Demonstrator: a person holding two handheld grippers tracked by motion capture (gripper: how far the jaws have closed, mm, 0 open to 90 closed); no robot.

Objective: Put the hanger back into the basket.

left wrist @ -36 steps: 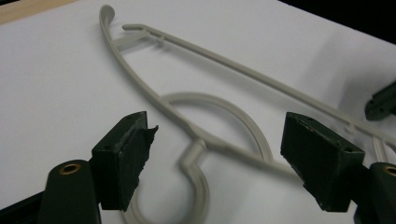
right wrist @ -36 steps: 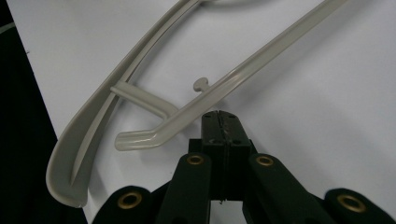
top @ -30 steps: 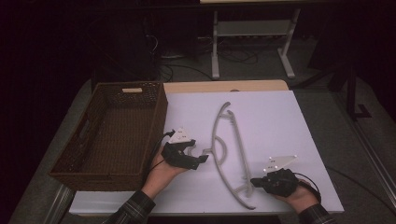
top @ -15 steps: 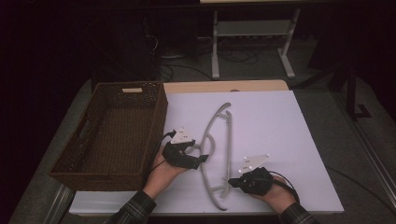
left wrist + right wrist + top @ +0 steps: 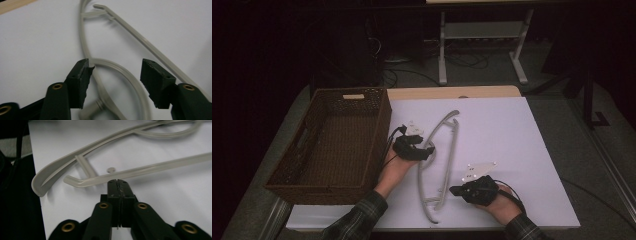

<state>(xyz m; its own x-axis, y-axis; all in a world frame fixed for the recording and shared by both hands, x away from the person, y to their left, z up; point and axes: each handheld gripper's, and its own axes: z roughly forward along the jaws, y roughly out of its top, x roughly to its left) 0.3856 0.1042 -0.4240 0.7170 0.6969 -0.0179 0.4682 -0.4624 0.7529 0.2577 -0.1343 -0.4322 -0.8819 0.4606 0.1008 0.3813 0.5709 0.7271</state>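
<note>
Grey plastic hanger (image 5: 443, 160) lies flat on the white table (image 5: 512, 150), centre of the high view, one end pointing to the lower edge, wicker basket (image 5: 332, 145) at left. Left gripper (image 5: 428, 153) sits at the hanger's left side; its jaws stand apart around the hook loop (image 5: 125, 75) and have just been closing, one pad possibly brushing the loop, contact unclear. Right gripper (image 5: 453, 190), lower right of centre, has its jaws pressed together, tips just beside the hanger's straight bar (image 5: 140, 171), nothing between them.
</note>
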